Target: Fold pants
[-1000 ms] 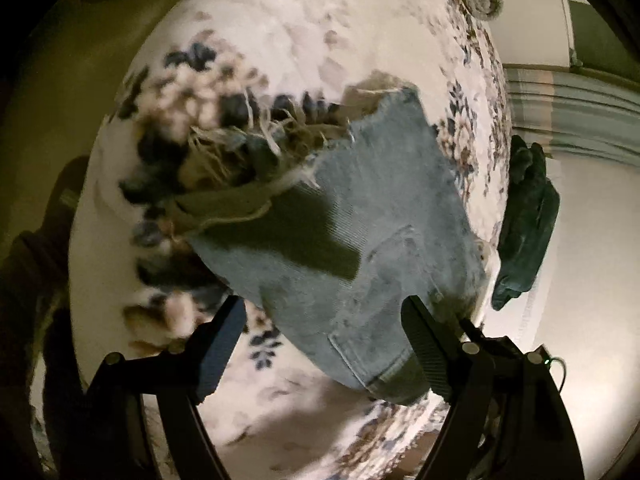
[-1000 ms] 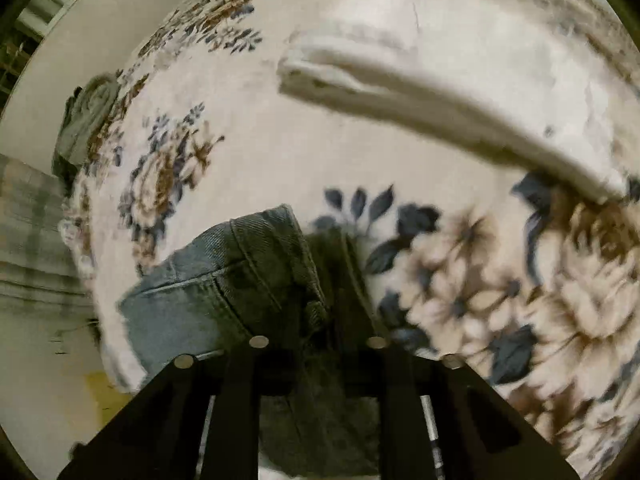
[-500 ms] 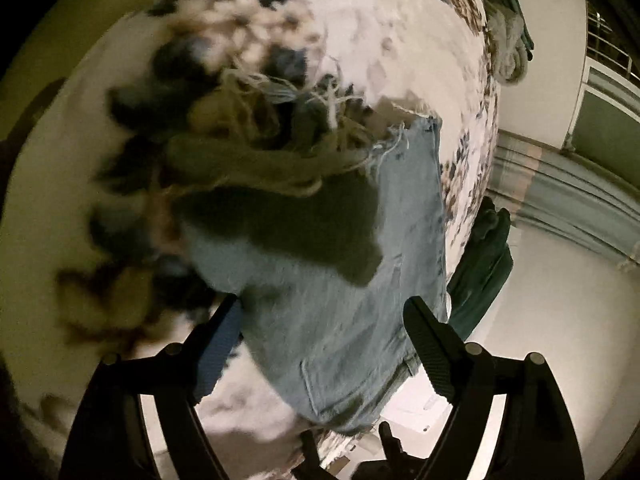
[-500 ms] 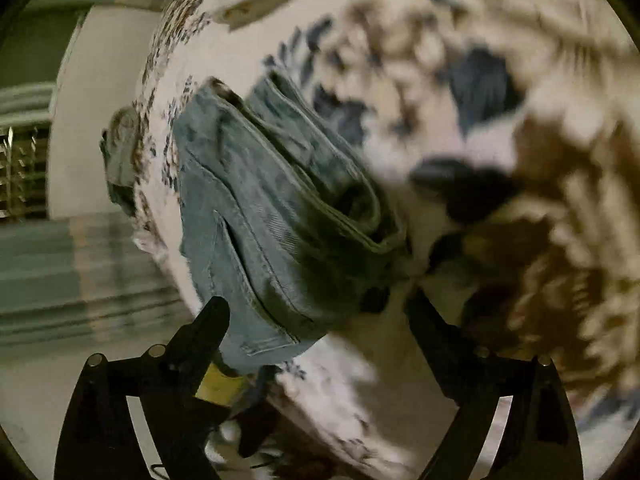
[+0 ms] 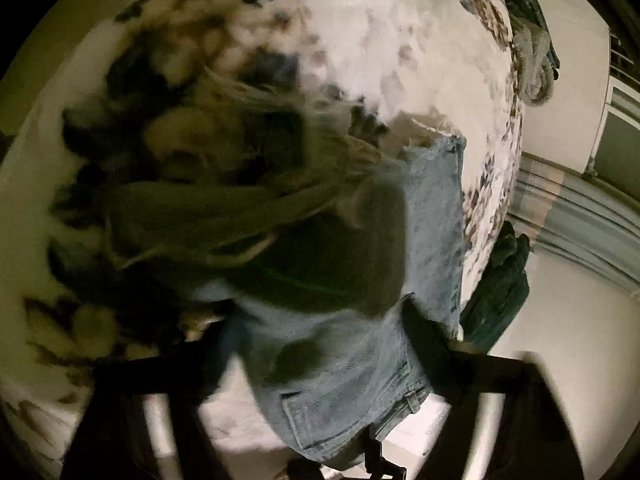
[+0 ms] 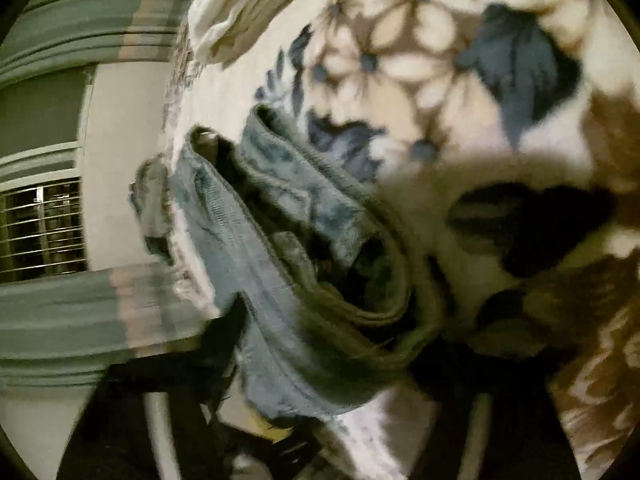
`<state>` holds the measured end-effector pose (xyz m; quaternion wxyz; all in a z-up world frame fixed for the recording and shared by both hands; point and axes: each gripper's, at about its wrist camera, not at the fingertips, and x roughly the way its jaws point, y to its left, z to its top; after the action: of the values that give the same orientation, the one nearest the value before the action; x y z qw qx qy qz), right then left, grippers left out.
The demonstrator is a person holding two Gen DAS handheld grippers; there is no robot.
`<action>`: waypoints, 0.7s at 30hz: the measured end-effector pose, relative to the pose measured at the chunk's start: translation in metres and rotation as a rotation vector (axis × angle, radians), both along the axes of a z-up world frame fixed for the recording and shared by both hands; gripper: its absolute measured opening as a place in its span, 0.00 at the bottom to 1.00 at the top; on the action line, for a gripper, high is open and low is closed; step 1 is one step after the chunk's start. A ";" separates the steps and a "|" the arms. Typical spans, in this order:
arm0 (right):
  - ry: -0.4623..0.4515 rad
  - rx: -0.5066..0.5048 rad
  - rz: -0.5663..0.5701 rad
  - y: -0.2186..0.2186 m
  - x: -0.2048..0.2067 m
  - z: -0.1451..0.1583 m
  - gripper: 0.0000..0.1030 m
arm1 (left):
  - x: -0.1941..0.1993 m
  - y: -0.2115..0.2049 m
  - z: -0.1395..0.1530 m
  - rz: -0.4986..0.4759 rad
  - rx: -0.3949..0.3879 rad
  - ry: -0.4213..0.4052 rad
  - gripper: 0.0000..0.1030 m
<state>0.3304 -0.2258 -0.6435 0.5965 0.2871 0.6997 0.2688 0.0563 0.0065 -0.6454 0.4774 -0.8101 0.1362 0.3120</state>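
Folded light-blue denim pants (image 5: 424, 240) lie on a white floral bedspread (image 5: 400, 52), with a frayed hem at the far end and a back pocket near me. My left gripper (image 5: 316, 344) is open, its fingers (image 5: 430, 344) either side of the pants' near edge. In the right wrist view the pants' folded waistband layers (image 6: 288, 240) fill the middle. My right gripper (image 6: 320, 344) is open and straddles the near end of the folds. Both views are motion-blurred.
A dark green garment (image 5: 500, 276) hangs off the bed's right edge, and another bundle of cloth (image 5: 532, 40) lies at the far corner. A white pillow or sheet (image 6: 236, 12) lies at the top left of the right wrist view. Floor and curtains lie beyond the bed edge.
The right gripper, shut a second ago, has opened and let go of the pants. Both grippers have moved in closer over the folded pants, with both views swinging.
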 end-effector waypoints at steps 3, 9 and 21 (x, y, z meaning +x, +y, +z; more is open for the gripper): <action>-0.016 -0.019 -0.015 0.003 -0.003 0.004 0.39 | 0.004 0.007 0.012 -0.052 0.067 0.015 0.26; -0.039 -0.041 -0.044 0.014 -0.009 0.033 0.30 | 0.015 0.020 0.061 -0.159 0.189 0.036 0.22; -0.113 0.046 -0.096 0.023 0.044 0.164 0.28 | 0.125 0.078 0.205 -0.487 0.378 0.006 0.22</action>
<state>0.3745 -0.2025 -0.4790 0.6406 0.3184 0.6438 0.2717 0.1812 0.0846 -0.4406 0.6800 -0.6495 0.2672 0.2107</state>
